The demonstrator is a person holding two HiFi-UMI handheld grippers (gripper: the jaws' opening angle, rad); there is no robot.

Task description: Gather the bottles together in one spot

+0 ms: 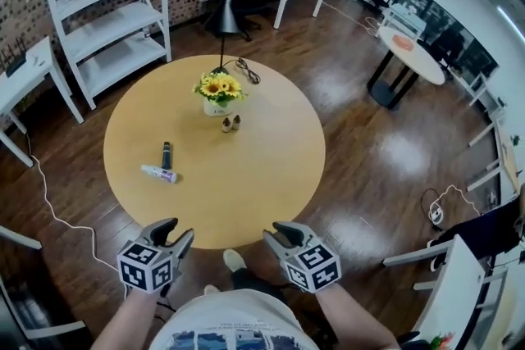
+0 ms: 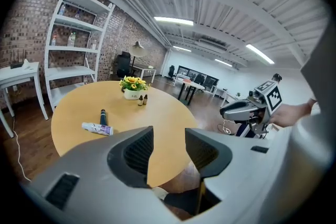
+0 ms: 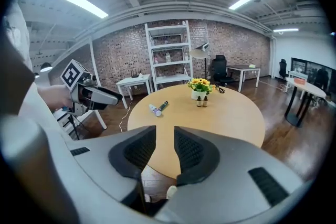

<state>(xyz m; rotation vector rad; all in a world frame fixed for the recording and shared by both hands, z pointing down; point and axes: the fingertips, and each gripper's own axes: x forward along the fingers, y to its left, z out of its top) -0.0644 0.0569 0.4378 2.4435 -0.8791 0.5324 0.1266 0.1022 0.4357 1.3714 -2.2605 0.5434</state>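
Note:
On the round wooden table a white bottle and a dark bottle lie on their sides at the left. Two small brown bottles stand upright beside a pot of yellow flowers. My left gripper and right gripper hover off the table's near edge, both open and empty. The left gripper view shows its jaws apart, with the white bottle far ahead. In the right gripper view the gripper has a narrow gap, and the brown bottles stand far off.
A black lamp and a coiled cable stand at the table's far side. A white shelf unit and a white side table are at the left. A small round table is at the right.

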